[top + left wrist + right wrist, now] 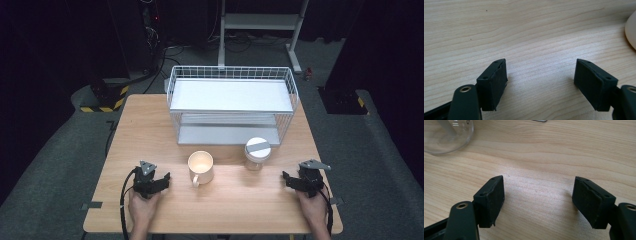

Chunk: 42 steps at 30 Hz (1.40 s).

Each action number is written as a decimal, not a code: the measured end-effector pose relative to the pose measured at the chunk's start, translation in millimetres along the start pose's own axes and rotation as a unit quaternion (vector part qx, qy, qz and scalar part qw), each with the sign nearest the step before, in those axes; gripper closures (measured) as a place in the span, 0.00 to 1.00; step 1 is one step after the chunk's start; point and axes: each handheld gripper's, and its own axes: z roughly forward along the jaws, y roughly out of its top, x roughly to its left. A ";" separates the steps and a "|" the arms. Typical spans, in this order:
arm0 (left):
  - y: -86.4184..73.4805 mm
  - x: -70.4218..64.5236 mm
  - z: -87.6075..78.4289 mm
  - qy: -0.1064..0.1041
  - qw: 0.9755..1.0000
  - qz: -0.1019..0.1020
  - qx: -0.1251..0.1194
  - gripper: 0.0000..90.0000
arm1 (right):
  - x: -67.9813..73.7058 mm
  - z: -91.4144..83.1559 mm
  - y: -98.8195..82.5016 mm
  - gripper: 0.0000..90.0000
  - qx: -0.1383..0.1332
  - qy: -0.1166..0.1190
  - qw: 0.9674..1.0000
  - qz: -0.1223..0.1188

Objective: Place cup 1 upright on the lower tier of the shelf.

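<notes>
Both sets of jaws parted and empty on the counter: mug just right of left gripper, jar left-forward of right gripper, each nearest its own.

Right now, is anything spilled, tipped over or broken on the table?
Nothing stands out. The cream mug and the glass jar with its lid on both stand upright in front of the wire rack, with no spill on the wooden table. Both grippers, left gripper and right gripper, are open and hold nothing.
</notes>
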 end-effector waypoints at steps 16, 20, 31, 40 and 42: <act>0.1 0.3 0.3 -0.001 1.000 0.000 -0.001 0.29 | -0.1 -0.2 -0.3 0.29 -0.001 0.001 1.000 -0.003; 0.2 0.1 0.4 0.000 1.000 0.000 -0.001 0.29 | -0.1 -0.1 -0.2 0.29 -0.001 0.001 1.000 -0.003; 0.1 0.1 0.3 0.002 1.000 -0.004 -0.001 0.30 | 6.8 -2.0 -0.9 0.15 0.007 0.011 1.000 -0.008; 0.0 0.0 0.3 0.003 1.000 -0.006 -0.002 0.30 | 25.3 -17.0 -8.5 0.15 -0.038 0.052 0.998 -0.014; 0.0 0.0 0.3 0.003 1.000 -0.006 -0.002 0.30 | 27.8 -18.4 -8.9 0.15 -0.041 0.056 0.997 -0.015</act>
